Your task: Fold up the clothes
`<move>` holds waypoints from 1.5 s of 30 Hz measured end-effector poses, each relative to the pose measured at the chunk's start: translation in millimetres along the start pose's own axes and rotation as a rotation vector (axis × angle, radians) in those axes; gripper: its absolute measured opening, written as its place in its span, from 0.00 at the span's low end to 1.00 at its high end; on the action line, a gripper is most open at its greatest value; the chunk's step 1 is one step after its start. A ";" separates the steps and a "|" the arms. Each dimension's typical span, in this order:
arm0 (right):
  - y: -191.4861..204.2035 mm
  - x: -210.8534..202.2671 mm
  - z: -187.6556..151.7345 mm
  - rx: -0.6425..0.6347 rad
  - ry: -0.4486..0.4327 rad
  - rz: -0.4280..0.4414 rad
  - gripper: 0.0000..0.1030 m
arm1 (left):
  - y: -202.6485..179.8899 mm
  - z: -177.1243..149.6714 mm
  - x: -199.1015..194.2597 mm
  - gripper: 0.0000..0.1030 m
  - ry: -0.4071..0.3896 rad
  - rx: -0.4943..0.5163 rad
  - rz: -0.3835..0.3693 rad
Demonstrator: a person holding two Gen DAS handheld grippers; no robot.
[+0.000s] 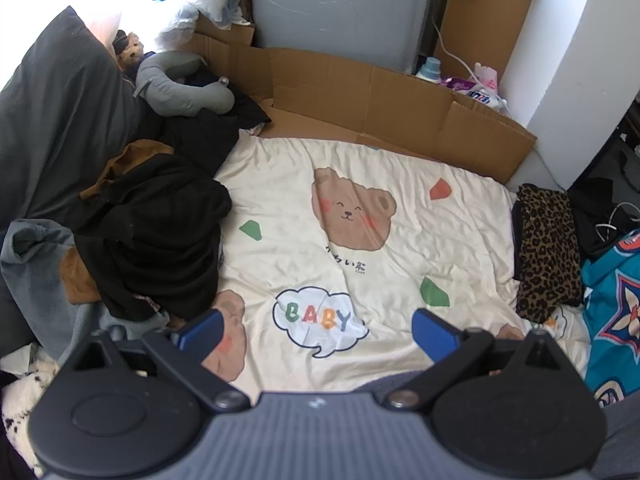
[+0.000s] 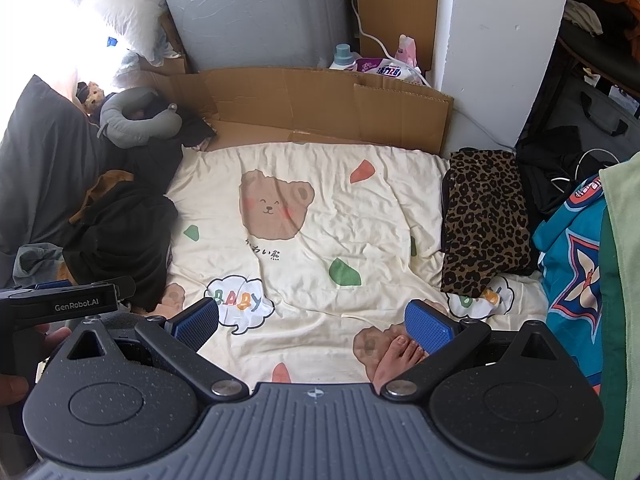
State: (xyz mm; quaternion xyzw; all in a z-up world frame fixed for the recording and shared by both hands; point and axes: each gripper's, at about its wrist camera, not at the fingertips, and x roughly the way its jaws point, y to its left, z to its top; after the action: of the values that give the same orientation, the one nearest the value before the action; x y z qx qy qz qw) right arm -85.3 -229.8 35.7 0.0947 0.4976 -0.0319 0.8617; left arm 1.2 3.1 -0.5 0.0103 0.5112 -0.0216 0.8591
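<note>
A heap of unfolded clothes, mostly a black garment (image 1: 160, 240) (image 2: 120, 236) with brown and grey-blue pieces under it, lies on the left of a cream bear-print blanket (image 1: 360, 240) (image 2: 320, 220). A folded leopard-print garment (image 1: 548, 248) (image 2: 486, 220) lies at the blanket's right edge. My left gripper (image 1: 316, 332) hovers open over the blanket's near part, with nothing between its blue pads. My right gripper (image 2: 312, 324) is open too, empty, above the "BABY" print. The left gripper's body (image 2: 64, 300) shows at the right wrist view's left edge, held by a hand.
A flattened cardboard sheet (image 1: 380, 96) (image 2: 320, 100) stands behind the blanket. A dark pillow (image 1: 60, 120) and grey neck pillow (image 1: 184, 84) lie far left. A teal patterned cloth (image 1: 612, 312) (image 2: 572, 264) is on the right. A bare foot (image 2: 396, 356) rests on the blanket's near edge.
</note>
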 end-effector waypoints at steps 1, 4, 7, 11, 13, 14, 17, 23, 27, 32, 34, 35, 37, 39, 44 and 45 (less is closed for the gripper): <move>-0.2 -0.2 0.2 0.001 0.000 0.000 0.99 | 1.0 -0.4 0.0 0.98 -0.001 0.000 -0.001; -0.8 -0.7 0.0 0.002 -0.001 0.000 0.99 | 3.3 -1.6 0.2 0.98 -0.002 -0.001 -0.004; -0.3 -0.4 -0.3 0.003 -0.001 -0.001 0.99 | 2.8 -2.3 -0.1 0.98 -0.002 -0.002 -0.006; 1.1 0.0 -0.1 0.001 0.001 -0.006 0.99 | 2.1 -2.2 0.0 0.98 0.000 -0.002 -0.004; 1.2 -0.3 -0.4 0.002 0.000 -0.005 0.99 | 2.2 -2.4 -0.8 0.98 -0.001 -0.005 -0.007; 1.1 -0.3 -0.5 0.003 0.000 -0.005 0.99 | 2.3 -2.5 -1.2 0.98 -0.002 -0.007 -0.009; 0.7 0.6 -0.5 0.004 0.004 -0.007 0.99 | 2.5 -2.9 -2.4 0.98 -0.004 -0.011 -0.014; 2.2 1.1 0.6 -0.002 0.009 -0.018 0.99 | 8.7 -2.4 -1.7 0.99 0.004 -0.040 -0.034; 1.0 0.9 0.9 0.002 0.008 -0.020 0.99 | 9.0 -2.2 -1.8 0.99 0.006 -0.043 -0.040; -0.8 1.3 -0.1 0.004 0.008 -0.021 0.99 | 7.0 -2.7 -3.1 0.99 0.000 -0.037 -0.025; -1.2 1.1 -0.5 0.003 0.006 -0.022 0.99 | 6.3 -2.1 -4.0 0.99 -0.007 -0.033 -0.012; -1.4 1.1 -0.7 0.003 0.007 -0.020 0.99 | 6.6 -1.9 -3.9 0.99 -0.007 -0.034 -0.011; -2.1 1.0 -0.6 0.002 0.005 -0.019 0.99 | 8.4 -1.4 -3.7 0.99 -0.006 -0.038 -0.015; -2.5 0.6 -0.8 0.001 0.002 -0.021 0.99 | 9.0 -1.0 -3.7 0.99 -0.005 -0.038 -0.020; -2.1 -0.5 -1.4 -0.007 0.000 -0.029 0.99 | 8.8 0.1 -3.5 0.99 0.006 -0.015 -0.030; -1.8 -0.8 -1.5 -0.010 0.000 -0.031 0.99 | 9.2 0.6 -3.7 0.99 0.010 -0.012 -0.030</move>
State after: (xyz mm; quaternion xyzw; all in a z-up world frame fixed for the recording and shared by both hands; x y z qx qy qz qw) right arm -87.2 -231.3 35.4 0.0827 0.4991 -0.0427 0.8616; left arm 0.4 12.4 3.0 -0.0025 0.5157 -0.0315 0.8562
